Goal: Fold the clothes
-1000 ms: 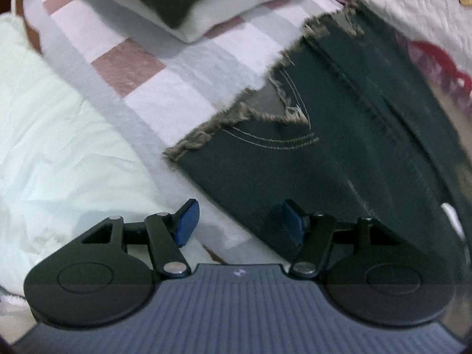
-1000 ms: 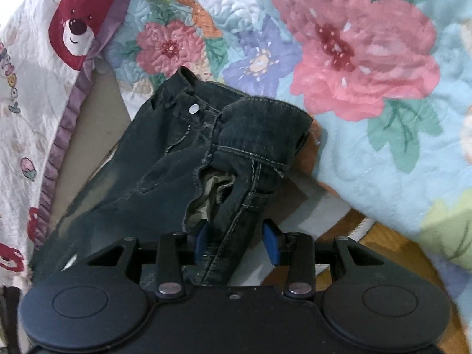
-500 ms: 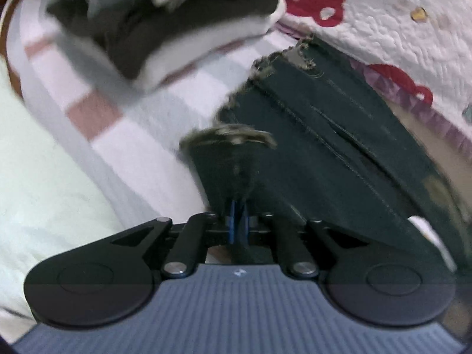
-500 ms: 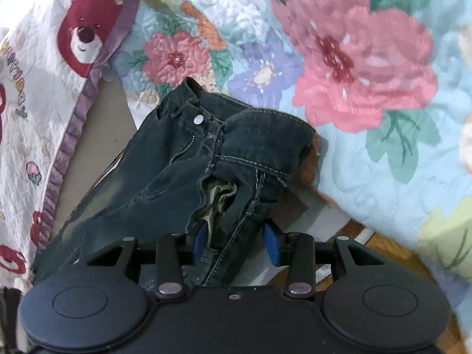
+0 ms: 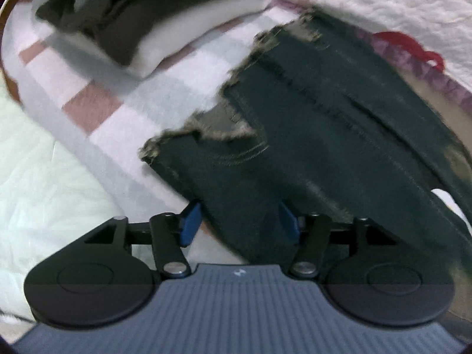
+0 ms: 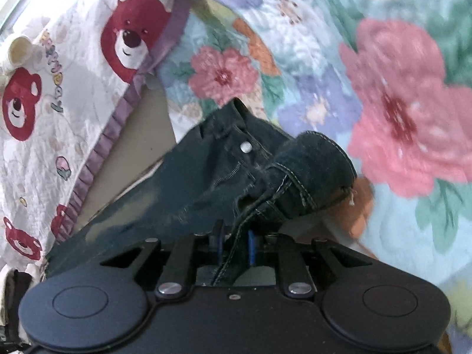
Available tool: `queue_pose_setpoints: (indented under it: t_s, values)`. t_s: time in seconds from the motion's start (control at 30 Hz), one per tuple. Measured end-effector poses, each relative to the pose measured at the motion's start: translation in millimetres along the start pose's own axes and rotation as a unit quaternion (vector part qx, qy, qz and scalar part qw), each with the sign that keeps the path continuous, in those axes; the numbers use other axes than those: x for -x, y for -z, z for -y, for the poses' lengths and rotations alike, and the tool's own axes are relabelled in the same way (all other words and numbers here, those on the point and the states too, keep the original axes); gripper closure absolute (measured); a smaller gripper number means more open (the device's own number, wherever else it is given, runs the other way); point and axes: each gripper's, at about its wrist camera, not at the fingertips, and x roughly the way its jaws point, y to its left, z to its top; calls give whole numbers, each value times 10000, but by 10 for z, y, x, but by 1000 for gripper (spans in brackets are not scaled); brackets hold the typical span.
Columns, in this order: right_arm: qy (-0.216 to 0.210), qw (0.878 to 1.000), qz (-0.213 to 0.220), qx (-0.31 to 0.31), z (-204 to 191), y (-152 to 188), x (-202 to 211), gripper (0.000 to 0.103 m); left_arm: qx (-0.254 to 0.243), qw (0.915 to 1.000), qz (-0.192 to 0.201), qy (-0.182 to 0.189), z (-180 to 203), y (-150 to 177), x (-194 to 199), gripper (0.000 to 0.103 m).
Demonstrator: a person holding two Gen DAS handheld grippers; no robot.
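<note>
Dark denim jeans lie across the bed. In the left wrist view their frayed leg hems (image 5: pixel 295 135) point up-left. My left gripper (image 5: pixel 239 224) is open, its blue pads (image 5: pixel 190 224) standing either side of the near leg edge. In the right wrist view the waistband (image 6: pixel 247 159) with a metal button shows, bunched and lifted. My right gripper (image 6: pixel 234 246) is shut on a fold of the jeans' waist seam.
A stack of folded dark and white clothes (image 5: pixel 153 14) sits on a checked blanket (image 5: pixel 97 100) at upper left. A bear-print quilt (image 6: pixel 59 88) lies to the left and a floral quilt (image 6: pixel 383 103) to the right.
My left gripper closed on the leg hem half a second ago and has now opened, and the hem lies flat again. My right gripper has shut on the waist and lifted it.
</note>
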Motion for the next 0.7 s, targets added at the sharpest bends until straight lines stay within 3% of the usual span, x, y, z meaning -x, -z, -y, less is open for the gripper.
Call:
queue_pose_setpoints:
  t_s: [0.1,0.2,0.27,0.3,0.33,0.37,0.4,0.5,0.7]
  values:
    - [-16,9999,58,134,-70,-69,13,84,10,10000,36,29,-28,-6,-49,45]
    - [-5,9999,-23,162,-79,-65,-14,82,-148,9996,112,201,24,-83,-98,35]
    - [-4,9998,-53,169,-66,-34,-4,81,-246,9993,183,223,76,-128,-109,37]
    - [-5,9998,-63,175,-61,-18,4,81,-286,9991,222,227,100,-145,-111,44]
    - [1,9999,-72,153,-42,-10,19,81,-323,9989,255,205,124,-153,-111,76]
    - [8,9999,-80,125,-19,-2,35,81,-392,9987,291,140,150,-154,-104,96]
    - [16,9999,-87,96,3,5,52,78,-492,9982,334,53,179,-151,-88,101]
    - [11,9999,-111,-121,105,16,101,67,-677,9949,728,-173,200,-133,88,101]
    - [-141,9972,-188,-710,298,86,229,61,-615,9879,1405,-235,143,-143,521,101]
